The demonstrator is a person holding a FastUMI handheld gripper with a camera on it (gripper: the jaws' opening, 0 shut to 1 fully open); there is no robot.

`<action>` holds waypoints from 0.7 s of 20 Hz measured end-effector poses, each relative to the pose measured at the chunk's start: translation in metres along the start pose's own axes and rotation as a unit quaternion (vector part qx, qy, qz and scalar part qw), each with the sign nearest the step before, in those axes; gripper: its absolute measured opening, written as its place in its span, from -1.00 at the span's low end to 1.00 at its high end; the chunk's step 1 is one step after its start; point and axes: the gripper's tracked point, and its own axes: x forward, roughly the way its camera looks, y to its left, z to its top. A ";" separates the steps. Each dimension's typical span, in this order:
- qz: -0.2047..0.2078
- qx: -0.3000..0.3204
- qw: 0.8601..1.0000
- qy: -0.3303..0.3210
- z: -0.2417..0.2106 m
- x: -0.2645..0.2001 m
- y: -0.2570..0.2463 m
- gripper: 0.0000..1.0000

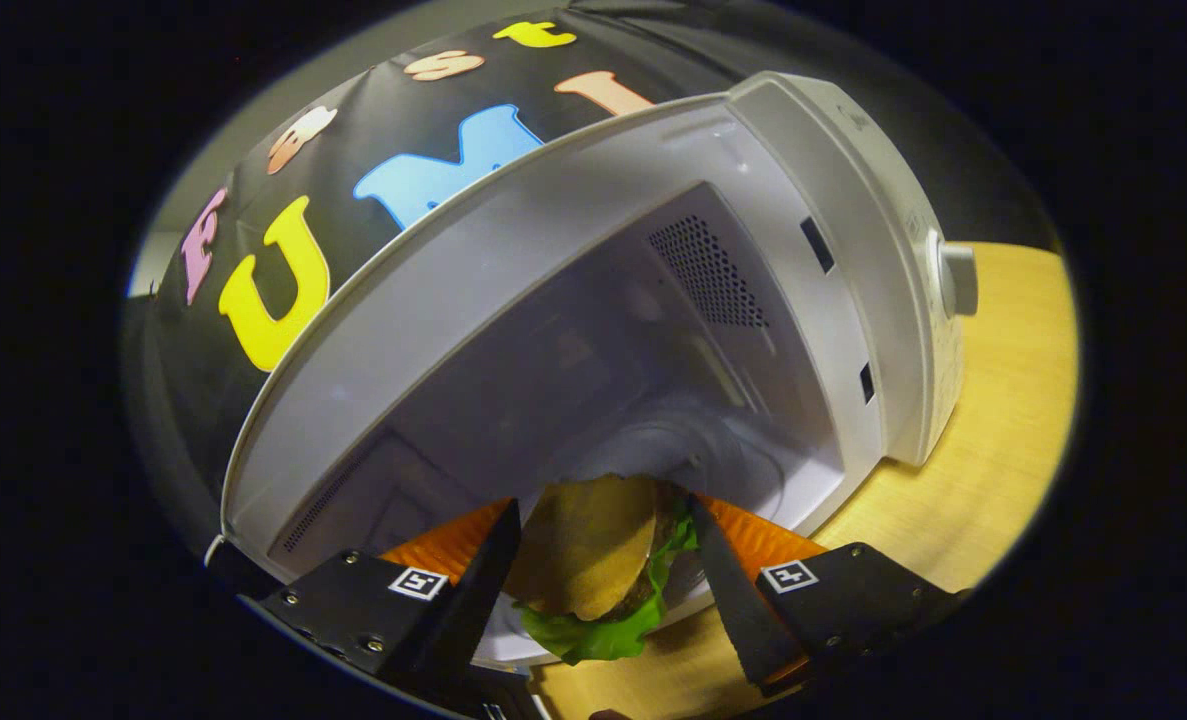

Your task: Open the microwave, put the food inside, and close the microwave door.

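The gripper (601, 560) holds the burger (593, 550) between its two fingers, one finger pressed on each side of the bun, with green lettuce hanging out below. Each finger mount carries a small square black-and-white marker; no brand name or other writing can be read on the appliance.

Left of the fingers and beyond them hangs the black cloth wall of the booth. Straight ahead stands the white microwave (573, 300), its front open, so the pale cavity lies directly beyond the burger. The burger sits at the cavity's threshold, just above the round turntable (673, 450). A perforated vent patch (708, 272) shows on the cavity's right inner wall.

Right of the fingers, the control panel carries a round knob (956, 280). The microwave rests on a light wooden table (993, 440), which runs on beneath the right finger.
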 end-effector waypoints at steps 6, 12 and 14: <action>0.011 -0.123 0.992 0.005 0.022 -0.060 -0.008 0.95; 0.101 -0.169 0.980 0.019 0.040 -0.153 0.018 0.95; 0.132 -0.186 0.973 0.023 0.046 -0.182 0.029 0.95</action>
